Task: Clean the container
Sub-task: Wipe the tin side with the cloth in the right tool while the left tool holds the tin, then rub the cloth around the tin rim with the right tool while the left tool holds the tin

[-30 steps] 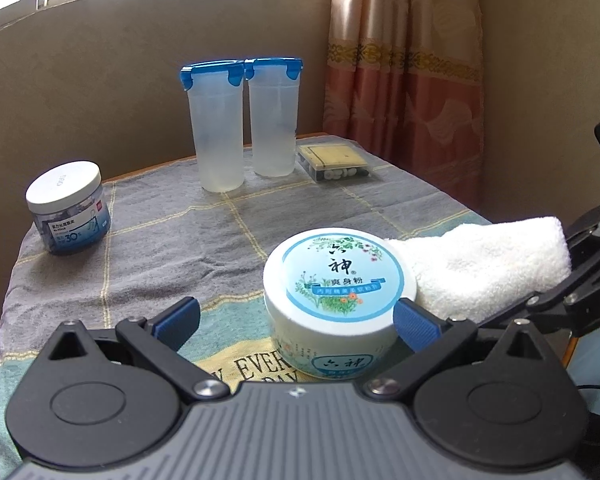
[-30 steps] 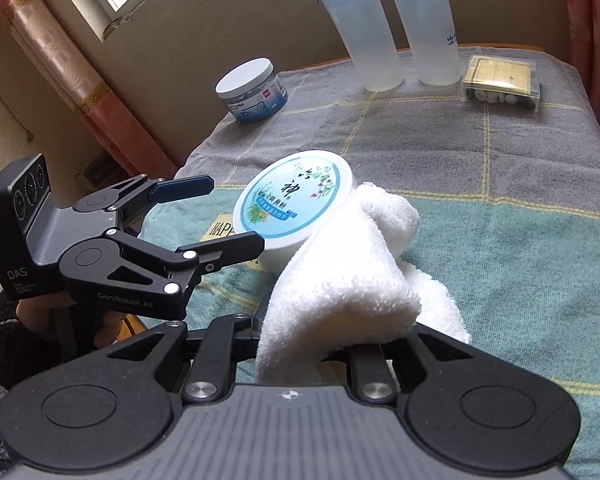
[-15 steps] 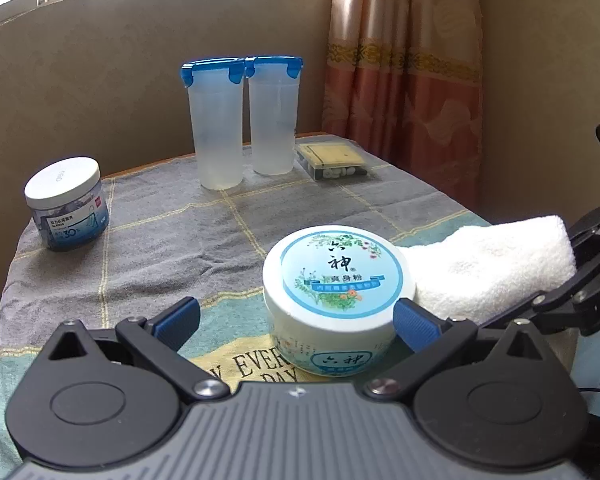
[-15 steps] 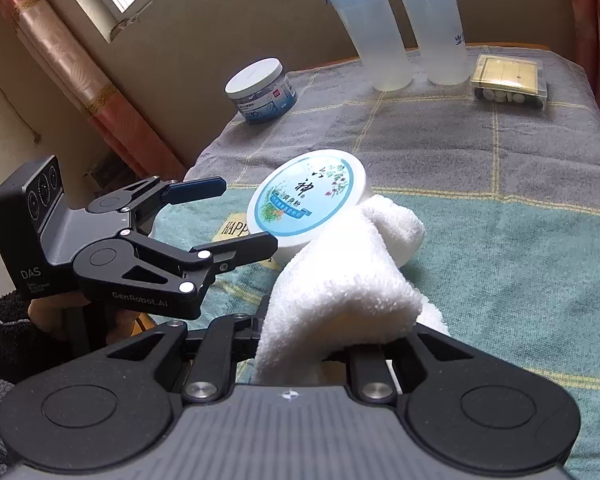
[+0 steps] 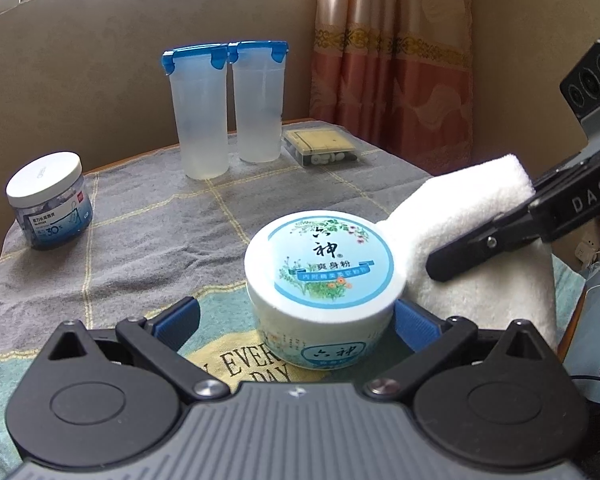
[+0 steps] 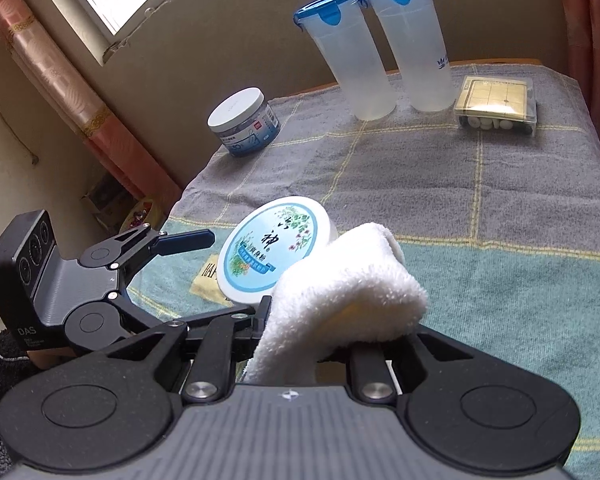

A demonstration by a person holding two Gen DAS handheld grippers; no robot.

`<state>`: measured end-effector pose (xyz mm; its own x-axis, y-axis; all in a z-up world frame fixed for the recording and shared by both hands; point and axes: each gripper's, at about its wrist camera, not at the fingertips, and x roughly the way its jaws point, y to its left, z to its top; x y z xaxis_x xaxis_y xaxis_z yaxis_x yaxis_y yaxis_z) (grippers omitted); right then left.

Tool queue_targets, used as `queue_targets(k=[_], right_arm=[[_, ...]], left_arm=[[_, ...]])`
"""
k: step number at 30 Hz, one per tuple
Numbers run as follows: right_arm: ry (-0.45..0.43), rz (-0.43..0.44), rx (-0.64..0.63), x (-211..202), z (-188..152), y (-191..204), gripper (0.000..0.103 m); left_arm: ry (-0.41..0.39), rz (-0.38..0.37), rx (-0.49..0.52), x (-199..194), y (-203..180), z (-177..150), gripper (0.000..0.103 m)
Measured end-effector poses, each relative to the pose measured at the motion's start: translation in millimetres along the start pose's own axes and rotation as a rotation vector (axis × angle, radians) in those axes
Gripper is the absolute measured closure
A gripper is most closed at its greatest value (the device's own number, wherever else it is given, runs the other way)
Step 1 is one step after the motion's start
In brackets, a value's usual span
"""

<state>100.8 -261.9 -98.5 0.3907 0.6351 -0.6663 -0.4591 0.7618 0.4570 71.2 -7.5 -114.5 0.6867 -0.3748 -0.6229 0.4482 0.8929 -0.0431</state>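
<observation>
So the surface (image 5: 148,216) is covered with a grey and teal checked cloth, and most of what sits on it is parked at the back: two tall clear tumblers (image 5: 204,120) with blue lids standing side by side, a flat clear box (image 5: 320,146) of small pieces just beside them, and a small jar (image 5: 48,200) with a white lid off on the left edge. None of that looks involved right now. Up front is the actual job, the white round tub (image 5: 320,280) with the blue flowery label, sitting upright near the front edge with its lid on. The white towel (image 6: 340,292) is bunched up and pinched in the right tool (image 6: 332,344), whose jaws are nearly closed on it, and the towel's free end is pressed up against the tub's right side and lid rim. The left tool (image 5: 296,320) is spread wide around the tub, with its right pad touching or very nearly touching the tub wall and the left pad well clear, so it's framing the tub rather than gripping it. Progress-wise this looks like the wiping has only got as far as one side; the lid top and the rest of the wall look untouched by the towel, so most of the cleaning is probably still to do.
</observation>
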Motion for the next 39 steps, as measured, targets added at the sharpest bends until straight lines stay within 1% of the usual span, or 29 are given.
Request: queue_targets(k=[9,13,16,21,23,27,29,32,35,39], right_arm=[[-0.071,-0.067,0.019,-5.2,26.9,-20.2,0.081],[-0.073,-0.072,0.023,-1.1,33.5,-23.2,0.081],[-0.053,-0.053,0.021,5.0,28.4,-19.1,0.081],[-0.036,-0.047,0.027,5.7,15.7,-11.6,0.081],[-0.031,-0.049,0.026,3.7,12.0,-8.6,0.081],[-0.018,-0.060,0.014,2.6,6.0,-1.9,0.081],[-0.012,-0.065,0.012,2.9,2.9,1.4,0.081],[-0.002,-0.071,0.010,4.0,-2.0,6.6,0.081],[0.010,-0.075,0.003,5.5,-6.3,12.7,0.081],[0.028,-0.081,-0.010,8.2,-10.4,21.3,0.081]], left_arm=[[0.025,0.001,-0.006,6.1,4.6,-3.9,0.000],[0.031,0.008,0.008,6.4,4.7,-4.9,0.000],[0.035,0.013,0.018,5.5,5.9,-5.6,0.000],[0.029,0.014,0.032,-0.6,10.5,-6.7,0.000],[0.017,-0.021,0.028,-6.0,14.3,-3.9,0.001],[-0.013,-0.037,0.066,-14.3,21.5,5.0,0.001],[-0.022,-0.026,0.089,-12.0,27.4,9.6,0.000],[-0.015,0.002,0.096,-3.1,35.9,16.1,0.000],[-0.009,-0.020,0.071,6.3,45.2,22.8,0.000],[0.019,-0.059,0.068,16.5,48.7,31.1,0.000]])
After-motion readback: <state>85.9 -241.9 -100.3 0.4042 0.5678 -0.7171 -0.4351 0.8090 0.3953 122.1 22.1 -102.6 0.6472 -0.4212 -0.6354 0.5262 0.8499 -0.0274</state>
